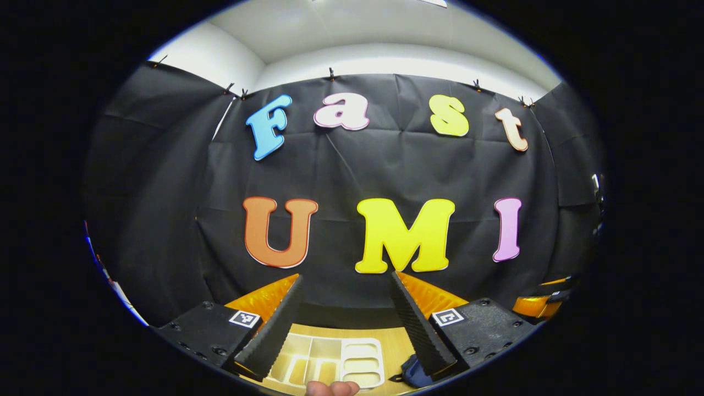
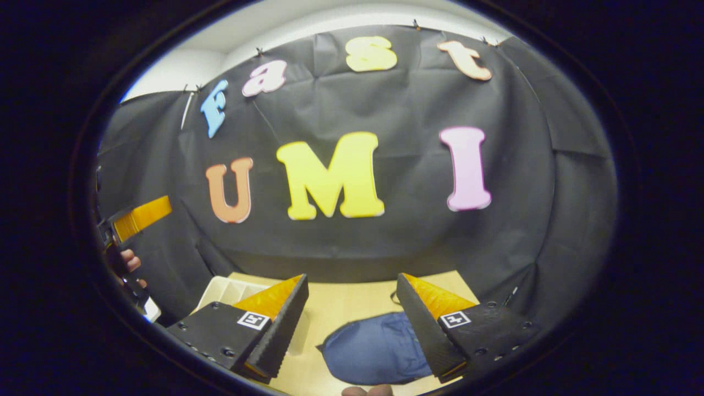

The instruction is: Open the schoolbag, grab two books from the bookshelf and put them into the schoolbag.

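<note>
Closest to the lens in the left gripper view, a fingertip (image 1: 332,388) of mine pokes up at the bottom edge, and just above it my left tongs (image 1: 345,319) stand wide apart with nothing between the fingers. Between and below those fingers lies a pale compartment tray (image 1: 330,360) on the wooden table (image 1: 397,344), its sections divided by low walls; I cannot tell what, if anything, sits in them. Just beside the tray, tucked against the inner edge of the right-hand finger, a corner of the dark blue schoolbag (image 1: 413,374) peeks out. At the far right of that view part of my other tongs shows against the black booth wall (image 1: 374,170). In the right gripper view my right tongs (image 2: 352,319) are also spread wide and grip nothing. The schoolbag (image 2: 374,349) lies flat on the table (image 2: 346,302) below and between the fingers, nearer the right-hand one, which overlaps its edge in the picture; whether its opening is undone I cannot tell. The tray's corner (image 2: 225,289) shows behind the left-hand finger. Far off at the left edge my left tongs and the hand (image 2: 127,264) holding them are visible.
</note>
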`<state>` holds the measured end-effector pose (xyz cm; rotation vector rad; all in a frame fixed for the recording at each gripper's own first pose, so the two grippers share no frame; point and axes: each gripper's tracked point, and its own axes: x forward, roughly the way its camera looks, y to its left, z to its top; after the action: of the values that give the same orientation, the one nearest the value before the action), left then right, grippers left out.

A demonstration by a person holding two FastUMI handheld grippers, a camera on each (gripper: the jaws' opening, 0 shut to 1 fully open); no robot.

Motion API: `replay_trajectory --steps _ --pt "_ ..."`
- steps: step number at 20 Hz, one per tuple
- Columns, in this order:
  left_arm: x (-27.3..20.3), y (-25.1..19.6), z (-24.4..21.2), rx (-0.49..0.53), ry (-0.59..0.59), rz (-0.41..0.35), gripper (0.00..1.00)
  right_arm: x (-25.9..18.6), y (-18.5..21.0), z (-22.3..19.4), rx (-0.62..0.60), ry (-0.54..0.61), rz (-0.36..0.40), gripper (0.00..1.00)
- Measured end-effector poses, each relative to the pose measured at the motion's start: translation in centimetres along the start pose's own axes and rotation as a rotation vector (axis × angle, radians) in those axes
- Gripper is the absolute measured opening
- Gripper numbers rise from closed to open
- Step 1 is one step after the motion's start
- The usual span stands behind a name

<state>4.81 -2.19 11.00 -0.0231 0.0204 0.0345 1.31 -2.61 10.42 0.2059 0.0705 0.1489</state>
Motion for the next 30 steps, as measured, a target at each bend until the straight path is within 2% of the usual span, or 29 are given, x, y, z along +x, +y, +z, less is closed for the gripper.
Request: replay_trajectory --steps 3,4,5,8,12,16,17,18,21,22,23,27,30 --pt "-1.1 -0.2 0.6 0.011 -0.014 -0.004 0.97 -1.0 2.4 3.3 0.002 -0.156 0.014 0.94" --pt "-1.4 -0.4 0.4 -0.003 -0.004 -0.005 1.0 -1.2 3.1 3.5 0.009 -0.184 0.011 0.94" --pt "-1.9 -0.4 0.4 -0.012 0.008 -0.002 0.97 -1.2 3.4 3.4 0.013 -0.191 0.003 0.94" --pt "-2.7 -1.0 -0.3 -0.039 0.045 -0.006 0.98 -1.5 4.2 3.7 -0.017 -0.227 -0.015 0.94" --pt "-2.4 0.9 -0.8 -0.048 0.036 0.07 0.98 -1.4 4.7 3.0 -0.029 -0.226 -0.019 0.96" --pt "-2.4 1.6 -0.5 -0.041 0.013 0.089 0.98 -1.2 4.4 2.9 -0.016 -0.229 -0.029 0.96" --pt "-2.4 1.2 -0.6 -0.039 0.017 0.075 0.98 -1.1 4.4 2.9 -0.021 -0.233 -0.025 0.94" --pt "-2.5 0.7 -0.5 -0.04 0.017 0.056 0.98 -1.2 4.4 2.9 -0.035 -0.237 -0.025 0.99" --pt "-2.6 0.6 -0.7 -0.032 0.028 0.044 0.98 -1.3 4.7 2.9 -0.057 -0.242 -0.024 0.99" --pt "-2.7 0.4 -0.8 -0.028 0.027 0.038 0.98 -1.4 4.9 3.1 -0.059 -0.247 -0.023 0.96" --pt "-2.7 0.4 -0.8 -0.022 0.023 0.04 0.98 -1.4 4.9 3.0 -0.064 -0.249 -0.025 0.99" --pt "-2.9 0.3 -0.7 -0.002 0.016 0.034 0.98 -1.5 5.4 3.0 -0.073 -0.248 -0.027 0.96" --pt "-3.1 -0.4 -0.5 0.009 0.011 0.002 0.98 -1.7 5.9 3.0 -0.078 -0.251 -0.029 0.96"
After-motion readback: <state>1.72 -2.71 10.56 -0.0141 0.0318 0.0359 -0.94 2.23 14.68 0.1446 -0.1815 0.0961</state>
